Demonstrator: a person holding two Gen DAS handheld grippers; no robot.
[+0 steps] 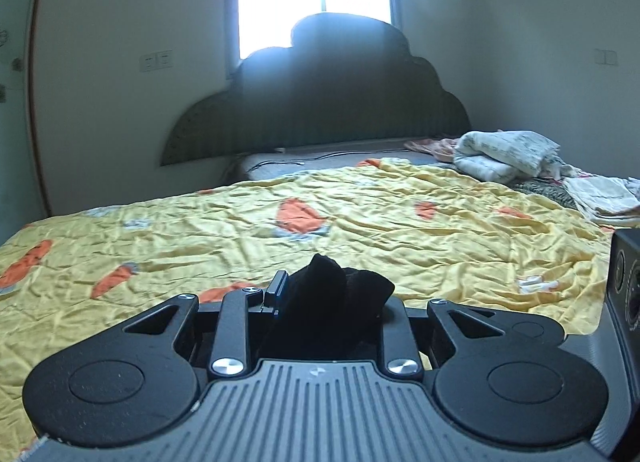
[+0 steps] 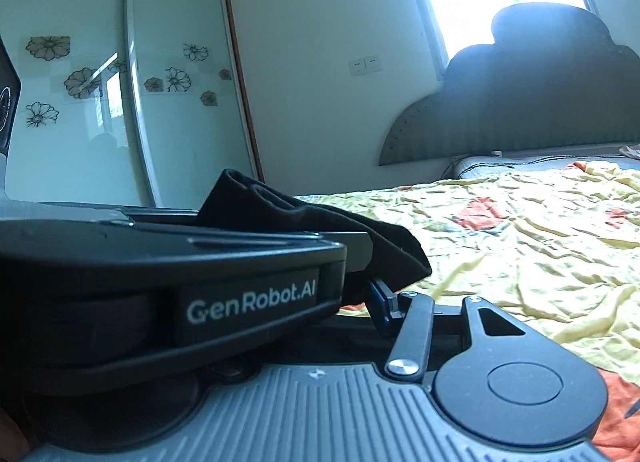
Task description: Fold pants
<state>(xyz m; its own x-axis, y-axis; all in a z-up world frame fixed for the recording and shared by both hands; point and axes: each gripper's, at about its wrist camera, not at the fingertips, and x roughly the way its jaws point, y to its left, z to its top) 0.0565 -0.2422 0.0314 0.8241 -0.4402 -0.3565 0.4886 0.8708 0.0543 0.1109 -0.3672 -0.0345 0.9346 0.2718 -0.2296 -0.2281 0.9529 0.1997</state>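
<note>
The pants are black cloth. In the left wrist view my left gripper (image 1: 326, 302) is shut on a bunched fold of the black pants (image 1: 320, 302), held just above the yellow quilt (image 1: 360, 214). In the right wrist view the left gripper's body (image 2: 168, 274) sits close on the left and hides the left half of my right gripper (image 2: 362, 282). The black pants (image 2: 312, 230) are pinched there beside one dark fingertip (image 2: 382, 298). The rest of the pants is hidden below both grippers.
The bed carries a crumpled yellow quilt with orange carrot prints (image 2: 520, 230). A green headboard (image 1: 320, 102) stands under a bright window. Folded blankets and cloths (image 1: 508, 156) lie at the far right. A mirrored wardrobe (image 2: 120, 82) stands on the left.
</note>
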